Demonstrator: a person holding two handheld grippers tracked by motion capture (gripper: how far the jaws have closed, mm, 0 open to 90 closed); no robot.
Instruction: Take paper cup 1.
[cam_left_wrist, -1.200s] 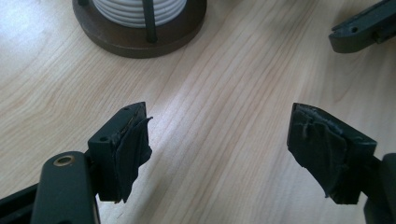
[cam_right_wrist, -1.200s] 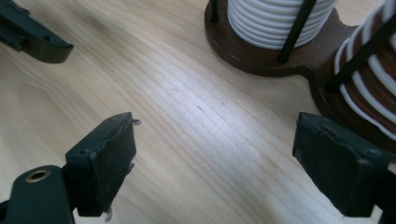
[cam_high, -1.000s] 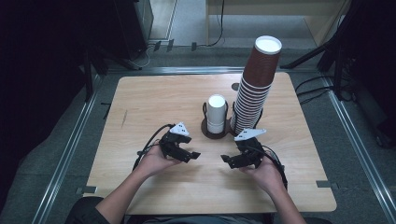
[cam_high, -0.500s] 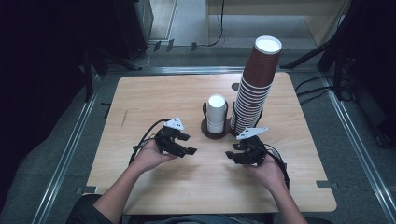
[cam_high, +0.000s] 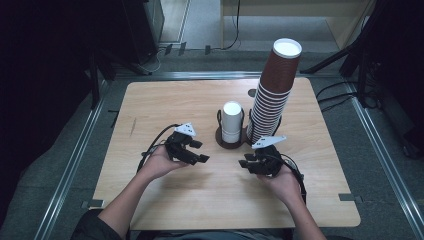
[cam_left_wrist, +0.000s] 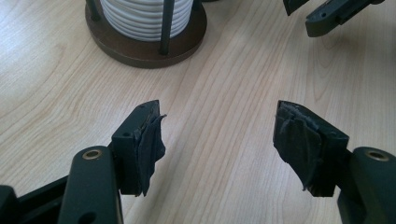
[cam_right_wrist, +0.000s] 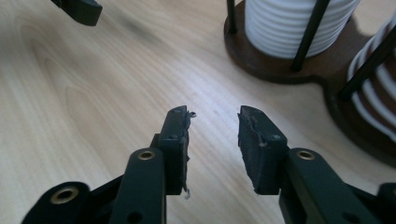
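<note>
A short stack of white cups (cam_high: 232, 120) stands in a dark wire holder (cam_high: 221, 138) at mid table. A tall, leaning stack of brown cups (cam_high: 274, 90) rises beside it on the right. My left gripper (cam_high: 201, 152) rests in a hand left of the holder and points right. Its pads (cam_left_wrist: 149, 140) stand apart over bare wood, and the jaws have just been closing on nothing. My right gripper (cam_high: 245, 162) sits in front of the brown stack and points left. It is open (cam_right_wrist: 214, 122) too, its jaws having just been closing with nothing between them.
The wooden table (cam_high: 165, 100) has metal rails along its left and right sides. In the left gripper view the holder's base (cam_left_wrist: 140, 51) lies just ahead, with the other gripper's jaw tips (cam_left_wrist: 334, 14) at top right. The right gripper view has the holder (cam_right_wrist: 280, 70) at upper right.
The left hand has shifted a little to the left and farther up the table. Both pairs of jaws look narrower than before. The cups have not moved.
</note>
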